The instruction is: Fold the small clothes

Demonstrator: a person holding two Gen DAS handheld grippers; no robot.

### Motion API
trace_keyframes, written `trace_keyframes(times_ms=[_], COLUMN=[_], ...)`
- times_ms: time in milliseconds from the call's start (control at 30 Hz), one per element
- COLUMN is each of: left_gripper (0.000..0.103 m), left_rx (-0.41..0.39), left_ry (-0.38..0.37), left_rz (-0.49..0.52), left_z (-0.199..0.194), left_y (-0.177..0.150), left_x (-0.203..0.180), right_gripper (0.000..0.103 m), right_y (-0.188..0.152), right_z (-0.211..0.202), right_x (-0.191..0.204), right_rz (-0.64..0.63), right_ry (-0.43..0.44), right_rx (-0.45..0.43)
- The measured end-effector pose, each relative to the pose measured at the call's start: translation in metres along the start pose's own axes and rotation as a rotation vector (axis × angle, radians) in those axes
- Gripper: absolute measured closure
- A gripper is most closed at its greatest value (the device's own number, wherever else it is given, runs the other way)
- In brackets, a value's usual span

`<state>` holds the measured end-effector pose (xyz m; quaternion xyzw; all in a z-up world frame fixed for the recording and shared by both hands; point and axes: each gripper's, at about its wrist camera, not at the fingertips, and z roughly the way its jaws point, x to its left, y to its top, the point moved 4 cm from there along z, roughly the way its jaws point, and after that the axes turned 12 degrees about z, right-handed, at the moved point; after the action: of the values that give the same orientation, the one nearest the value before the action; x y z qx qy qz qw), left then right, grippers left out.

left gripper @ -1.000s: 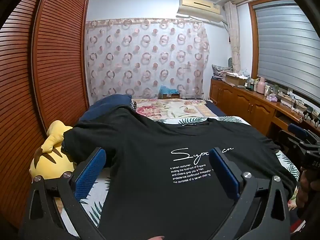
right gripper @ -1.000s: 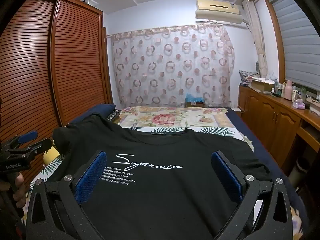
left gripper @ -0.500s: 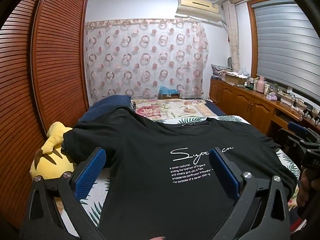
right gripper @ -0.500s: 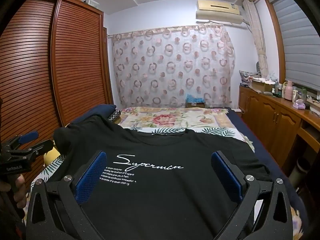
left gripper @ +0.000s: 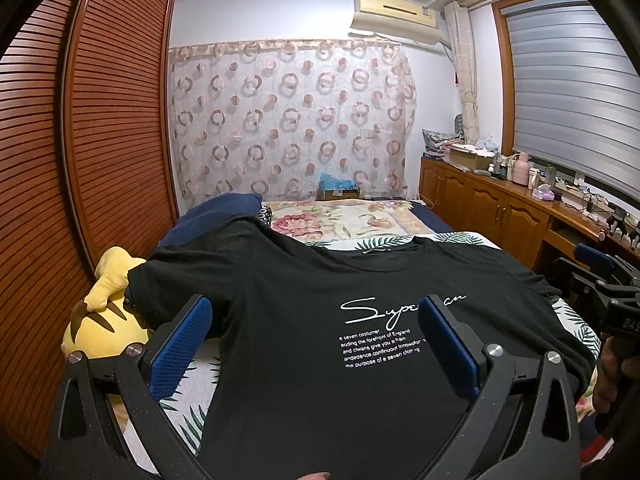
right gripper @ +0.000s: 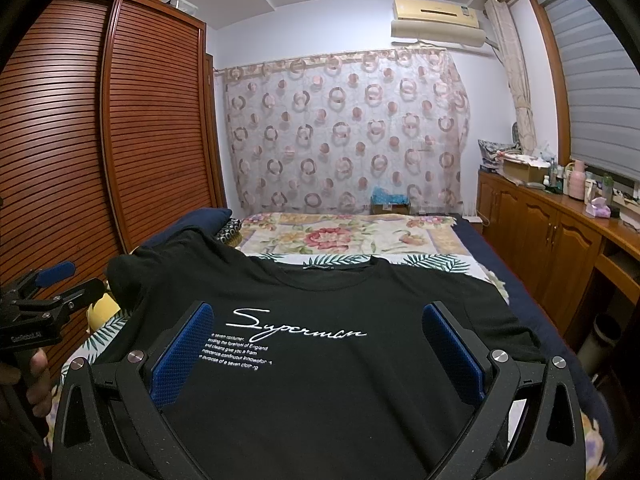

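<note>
a black t-shirt lies spread out flat on the bed, front side up, collar pointing toward the far curtain. white script lettering across the chest with a few small lines of text under it. one sleeve drapes off toward the wardrobe side, partly over a yellow plush toy that sits against the slatted wooden wardrobe.

left gripper hovers above the near part of the shirt with its blue-padded fingers spread wide, nothing between them, just the shirt's fabric showing in the gap underneath. can't tell if it's actually touching the cloth. right gripper is the same deal, jaws wide apart, holding nothing, framing the printed text from above.

each gripper also shows up at the edge of the other's view: the right one on the far right of the left wrist view with a hand wrapped around the handle, the left one at the far left of the right wrist view, also with fingers on the handle.

beyond the shirt there's a floral quilt and a leaf-print sheet, a dark blue pillow near the wardrobe. a wooden counter with bottles and boxes runs under the window blinds, and an air conditioner is mounted above the curtain.
</note>
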<state>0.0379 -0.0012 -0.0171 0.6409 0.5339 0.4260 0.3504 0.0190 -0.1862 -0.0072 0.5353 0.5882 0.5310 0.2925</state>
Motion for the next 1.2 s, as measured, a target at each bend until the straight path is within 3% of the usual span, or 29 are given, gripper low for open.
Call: trace_keyframes(times_ms=[1200], left_gripper=[0.0], left_rx=[-0.008], left_ry=[0.006], left_rz=[0.01], left_z=[-0.01], left_y=[0.006], left_x=[-0.006], right_gripper=[0.0], right_y=[-0.001], right_z=[0.002], right_x=[-0.002], right_rz=[0.002], right_ry=[0.003], right_rx=[0.0])
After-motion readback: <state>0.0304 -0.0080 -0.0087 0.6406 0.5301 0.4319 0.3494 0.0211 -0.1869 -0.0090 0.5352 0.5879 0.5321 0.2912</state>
